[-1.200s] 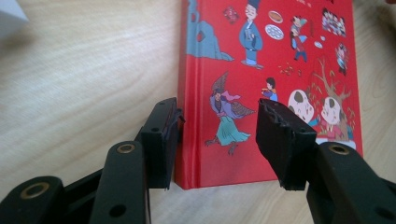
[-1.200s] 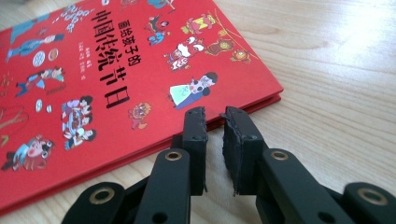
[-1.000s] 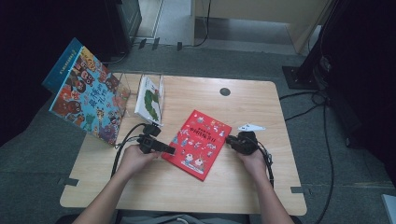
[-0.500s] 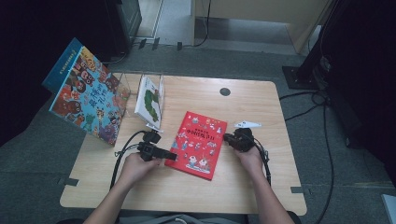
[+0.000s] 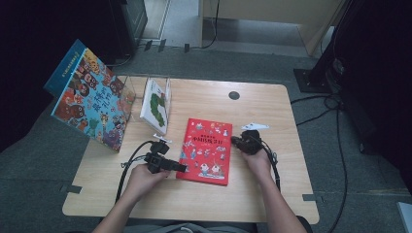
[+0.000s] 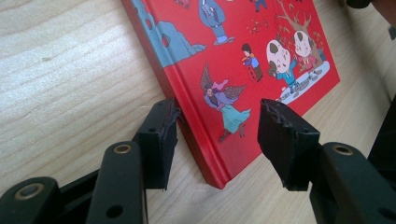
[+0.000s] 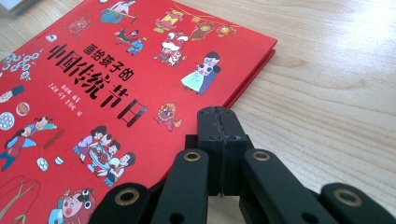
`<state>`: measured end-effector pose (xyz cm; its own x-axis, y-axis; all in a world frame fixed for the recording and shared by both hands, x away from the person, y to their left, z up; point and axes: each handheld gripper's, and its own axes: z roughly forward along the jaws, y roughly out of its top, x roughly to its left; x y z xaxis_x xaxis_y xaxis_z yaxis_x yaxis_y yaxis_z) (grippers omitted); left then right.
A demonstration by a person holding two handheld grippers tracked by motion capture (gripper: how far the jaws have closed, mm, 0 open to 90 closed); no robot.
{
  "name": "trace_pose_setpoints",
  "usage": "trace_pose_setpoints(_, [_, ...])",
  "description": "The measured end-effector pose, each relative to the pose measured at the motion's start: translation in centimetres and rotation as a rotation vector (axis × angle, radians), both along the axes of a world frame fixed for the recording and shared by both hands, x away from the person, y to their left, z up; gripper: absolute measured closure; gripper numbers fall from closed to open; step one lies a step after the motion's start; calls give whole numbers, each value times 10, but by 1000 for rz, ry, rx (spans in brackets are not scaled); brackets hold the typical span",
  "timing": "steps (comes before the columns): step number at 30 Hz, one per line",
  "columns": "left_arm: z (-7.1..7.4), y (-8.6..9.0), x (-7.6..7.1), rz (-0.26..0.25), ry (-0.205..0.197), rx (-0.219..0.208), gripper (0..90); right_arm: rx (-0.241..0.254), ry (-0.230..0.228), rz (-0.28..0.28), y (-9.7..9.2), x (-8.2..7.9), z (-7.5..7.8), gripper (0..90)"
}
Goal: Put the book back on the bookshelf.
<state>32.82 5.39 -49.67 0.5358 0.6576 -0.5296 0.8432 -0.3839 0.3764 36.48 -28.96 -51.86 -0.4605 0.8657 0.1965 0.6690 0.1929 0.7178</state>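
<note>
At the left edge of the red book (image 5: 206, 150), the left claw (image 6: 217, 140) stands apart, astride its near corner. At three o'clock of the book, the right claw (image 7: 219, 122) has just closed together, empty. The book lies flat on the counter (image 5: 252, 199).

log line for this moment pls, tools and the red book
left tool: open, jaws astride red book corner | right tool: just closed, shut, nothing between, at book's edge | book: flat on table

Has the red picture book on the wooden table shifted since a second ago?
Yes. The red picture book has turned slightly anticlockwise; its near edge now lies closer to the table's front edge.
</note>
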Motion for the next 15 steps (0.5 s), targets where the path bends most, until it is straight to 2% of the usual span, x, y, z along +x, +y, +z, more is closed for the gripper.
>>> trace_pose_setpoints(5, [4, 10, 4, 21, -11, -21, 586, -6, 3, 2, 1, 0, 1, 896])
trace_pose_setpoints(6, [5, 14, 7, 32, 2, -29, 601, -10, 5, 6, 1, 0, 1, 896])
trace_pose_setpoints(9, [5, 21, 13, 56, 11, -2, 625, -14, 18, 17, 0, -3, 2, 893])
trace_pose_setpoints(11, [5, 25, 16, 59, -21, 2, 701, -14, 17, 22, 1, -5, 4, 887])
trace_pose_setpoints(12, [4, 26, 19, 57, -36, 18, 722, -9, 15, 21, 2, -6, 5, 882])
trace_pose_setpoints(15, [1, 26, 22, 56, -65, 27, 841, -2, 12, 29, 3, -12, 8, 878])
